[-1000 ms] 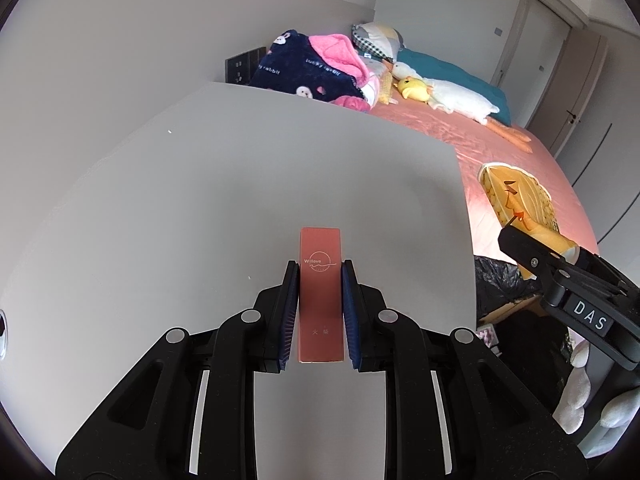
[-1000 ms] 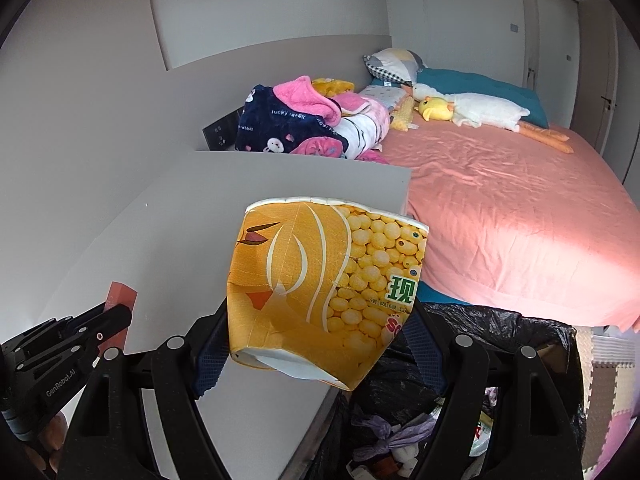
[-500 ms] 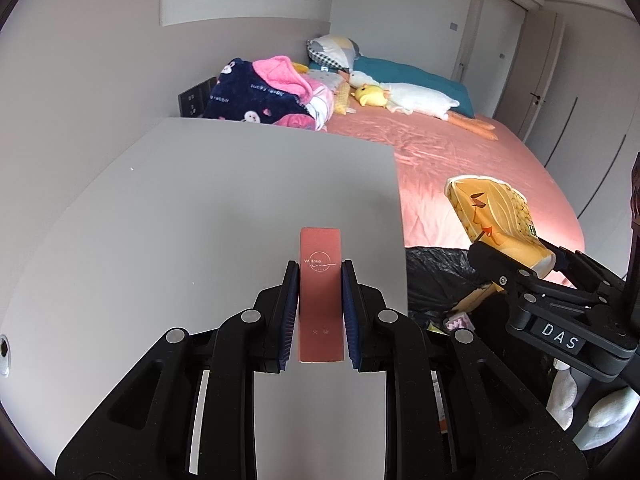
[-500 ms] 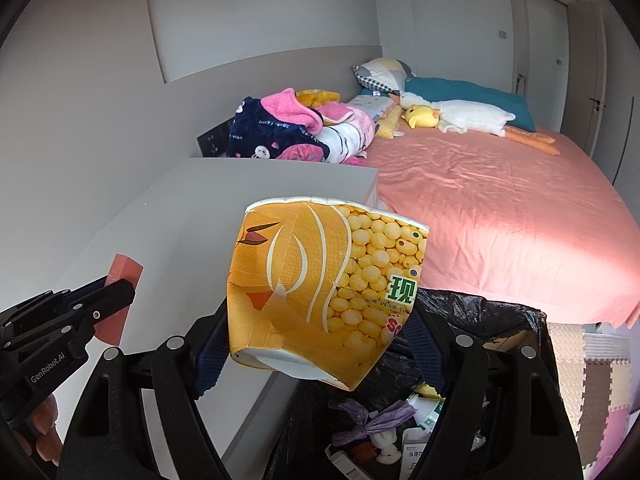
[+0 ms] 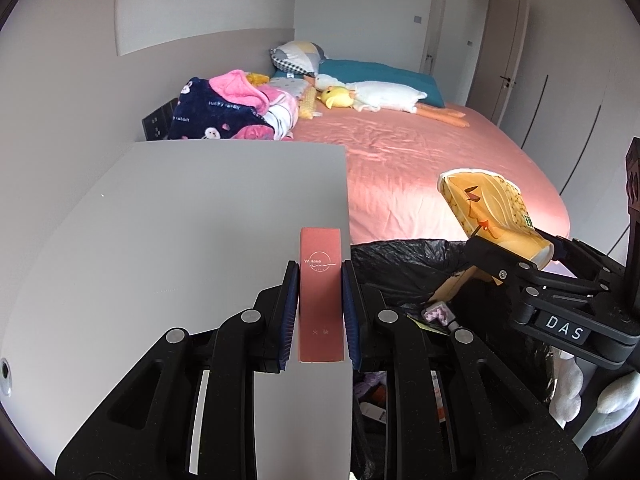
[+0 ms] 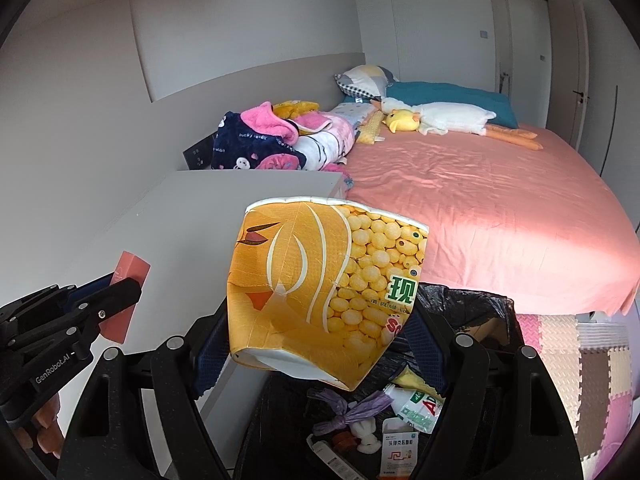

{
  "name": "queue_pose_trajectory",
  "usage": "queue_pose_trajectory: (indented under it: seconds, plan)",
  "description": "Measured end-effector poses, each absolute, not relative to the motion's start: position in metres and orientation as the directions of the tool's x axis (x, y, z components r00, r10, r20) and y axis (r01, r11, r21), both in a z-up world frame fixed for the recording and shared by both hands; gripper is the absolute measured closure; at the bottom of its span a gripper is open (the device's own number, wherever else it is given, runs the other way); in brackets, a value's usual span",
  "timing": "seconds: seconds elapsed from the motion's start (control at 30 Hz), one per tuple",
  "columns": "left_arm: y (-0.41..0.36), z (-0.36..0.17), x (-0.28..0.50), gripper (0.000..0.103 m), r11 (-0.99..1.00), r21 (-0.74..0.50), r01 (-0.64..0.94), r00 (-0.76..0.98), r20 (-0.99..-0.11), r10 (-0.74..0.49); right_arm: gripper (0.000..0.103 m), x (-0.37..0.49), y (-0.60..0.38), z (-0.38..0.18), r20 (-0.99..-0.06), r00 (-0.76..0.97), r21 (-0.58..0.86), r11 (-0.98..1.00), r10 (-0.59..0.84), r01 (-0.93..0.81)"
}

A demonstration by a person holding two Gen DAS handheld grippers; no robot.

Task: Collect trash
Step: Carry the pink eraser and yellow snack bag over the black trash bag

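— So, what do we have nearest to us?

— Our left gripper [image 5: 320,300] is pinching a slim pink box [image 5: 321,296] marked "Willave", its blue pads [image 5: 289,312] pressed flat against both long sides. We hold it over the right edge of the grey table [image 5: 180,232].

— And our other hand?

— Our right gripper [image 6: 320,344] clamps a crumpled yellow paper cup [image 6: 320,292] printed with corn kernels. Its jaws stand wide, yet both pads press on the cup's sides, and the cup tilts with its mouth away from us.

— Where is it, exactly?

— We have it above the black trash bag [image 6: 472,312], which stands just beside the table. Inside the bag we see a knotted purple bag [image 6: 348,412] and small printed cartons [image 6: 396,452].

— Beyond that?

— We see the bed [image 6: 480,208] with its pink sheet, touching the table's far corner. Further back lie a heap of navy and pink blankets [image 6: 272,144], a white plush goose [image 6: 448,118] and a teal pillow [image 6: 452,94].
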State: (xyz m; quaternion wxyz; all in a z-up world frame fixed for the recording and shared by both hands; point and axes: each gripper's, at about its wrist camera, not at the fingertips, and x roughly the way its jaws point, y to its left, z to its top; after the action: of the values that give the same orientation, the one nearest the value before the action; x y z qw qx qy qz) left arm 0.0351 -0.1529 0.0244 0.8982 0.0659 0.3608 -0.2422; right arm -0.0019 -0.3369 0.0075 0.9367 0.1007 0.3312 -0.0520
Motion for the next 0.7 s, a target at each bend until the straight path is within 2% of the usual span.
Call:
queue_pose_trajectory:
  seconds: [0.7]
  plan:
    - [-0.204, 0.022, 0.011, 0.082, 0.801, -0.034, 0.598, 0.569, -0.686, -0.454, 0.025, -0.034, -0.383, 0.01, -0.619, 0.778, 0.161, 0.954, -0.103, 0.254]
